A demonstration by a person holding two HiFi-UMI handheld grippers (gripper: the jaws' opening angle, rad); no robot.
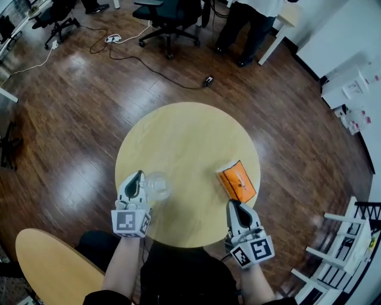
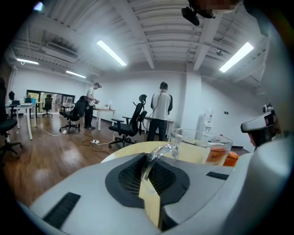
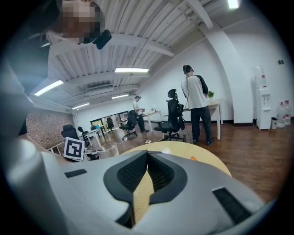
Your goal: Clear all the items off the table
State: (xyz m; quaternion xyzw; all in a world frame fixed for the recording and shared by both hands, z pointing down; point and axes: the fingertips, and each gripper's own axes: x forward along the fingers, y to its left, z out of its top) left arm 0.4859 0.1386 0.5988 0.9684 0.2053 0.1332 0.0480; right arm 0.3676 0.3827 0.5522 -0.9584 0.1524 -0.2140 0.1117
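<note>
A clear glass mug [image 1: 158,185] is at the near left of the round wooden table [image 1: 184,137]. My left gripper [image 1: 138,179] is shut on the mug's handle. In the left gripper view the curved handle [image 2: 159,153] runs into the pinched jaws of the left gripper [image 2: 149,166], and the mug bowl [image 2: 202,147] stands just beyond. An orange packet [image 1: 236,181] lies flat at the table's right side, also seen through the glass as the packet [image 2: 231,158]. My right gripper [image 1: 236,209] sits at the near right edge, behind the packet, shut on nothing; the right gripper [image 3: 146,158] shows bare tabletop ahead.
A second wooden tabletop [image 1: 50,268] is at the near left. White slatted furniture [image 1: 333,250] stands at the lower right and white shelving [image 1: 351,89] at the right. Office chairs [image 1: 169,18], a standing person [image 1: 247,27] and floor cables [image 1: 149,68] lie beyond the table.
</note>
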